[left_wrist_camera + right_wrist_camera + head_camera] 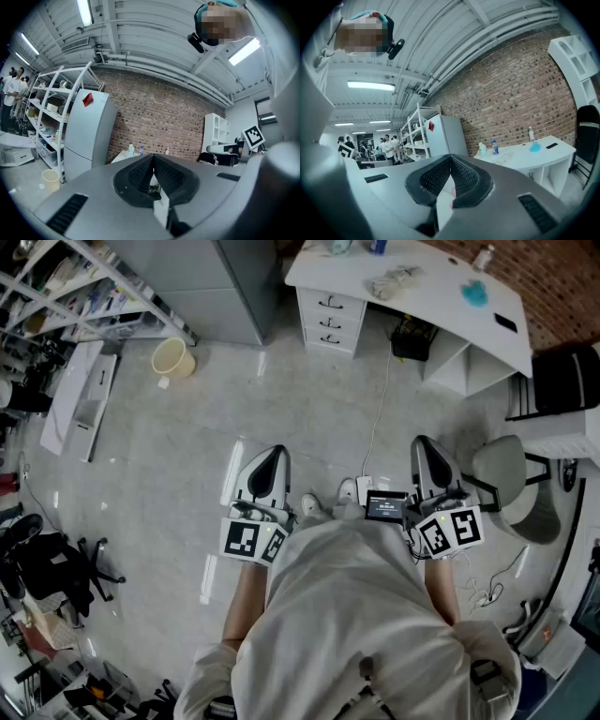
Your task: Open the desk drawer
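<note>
The ribbed black pads (140,174) of the left gripper (272,457) are pressed together with nothing between them. The right gripper (424,451) is the same, its pads (464,176) closed tip to tip on air. Both are held level at the person's waist, noses toward the far wall, smooth grey shells behind the rubber.

The drawer stack (330,321) is well apart from both of them across bare floor. It lies at about 1 o'clock from the left gripper and 11 o'clock from the right. In the head view the left one looks a shade nearer, though there's little in it. The stack holds three shallow white fronts one above the other, each wider than tall, each with a small dark handle (330,322) set crosswise at its middle. The fronts face roughly 6 o'clock, toward the person, so I'd reckon a drawer pulls out that way. Closing the distance comes first, and the jaws will need to part before they can take a handle.

The stack sits under the left end of a glossy white desk (431,273) with a curved top. A white cable (380,418) trails down the pale polished floor (187,446), and a cream bucket (173,359) stands at 10 o'clock.
</note>
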`<move>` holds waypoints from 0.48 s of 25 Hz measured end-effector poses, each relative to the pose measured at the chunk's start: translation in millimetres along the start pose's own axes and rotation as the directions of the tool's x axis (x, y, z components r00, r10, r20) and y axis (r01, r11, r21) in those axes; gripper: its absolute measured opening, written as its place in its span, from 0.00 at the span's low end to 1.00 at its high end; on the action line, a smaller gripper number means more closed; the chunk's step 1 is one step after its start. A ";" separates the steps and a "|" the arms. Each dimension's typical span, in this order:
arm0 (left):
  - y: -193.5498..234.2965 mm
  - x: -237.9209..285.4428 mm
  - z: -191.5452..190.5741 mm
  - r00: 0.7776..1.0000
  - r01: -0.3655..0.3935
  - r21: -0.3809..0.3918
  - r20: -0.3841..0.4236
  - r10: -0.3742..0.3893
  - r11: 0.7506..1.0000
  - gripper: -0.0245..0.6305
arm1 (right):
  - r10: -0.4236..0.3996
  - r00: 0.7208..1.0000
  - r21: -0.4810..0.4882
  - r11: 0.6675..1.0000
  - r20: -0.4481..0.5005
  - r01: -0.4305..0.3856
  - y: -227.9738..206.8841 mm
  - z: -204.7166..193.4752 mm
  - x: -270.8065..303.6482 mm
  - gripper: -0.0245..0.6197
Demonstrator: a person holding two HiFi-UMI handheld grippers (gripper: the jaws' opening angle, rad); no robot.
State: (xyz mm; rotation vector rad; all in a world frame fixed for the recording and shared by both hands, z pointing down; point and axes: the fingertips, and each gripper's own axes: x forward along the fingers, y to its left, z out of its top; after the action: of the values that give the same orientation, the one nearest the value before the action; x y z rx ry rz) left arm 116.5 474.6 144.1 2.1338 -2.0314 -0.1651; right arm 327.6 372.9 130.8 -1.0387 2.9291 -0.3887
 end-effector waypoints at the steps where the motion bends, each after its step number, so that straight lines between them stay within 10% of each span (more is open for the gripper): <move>1: 5.3 -4.5 1.3 1.000 0.001 0.006 0.005 -0.002 1.000 0.05 | 0.003 1.000 0.001 1.000 0.008 -0.003 6.4 -1.5 0.9 0.08; 12: 23.1 -30.9 12.6 0.999 -0.030 0.050 0.027 0.028 0.998 0.05 | 0.047 0.999 0.027 0.999 0.007 -0.048 35.4 -16.3 7.4 0.08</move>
State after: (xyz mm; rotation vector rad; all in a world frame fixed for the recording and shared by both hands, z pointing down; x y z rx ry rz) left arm 89.6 503.6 135.2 2.1418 -2.1019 -0.1395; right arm 298.4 398.5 138.8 -0.9635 2.9282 -0.4217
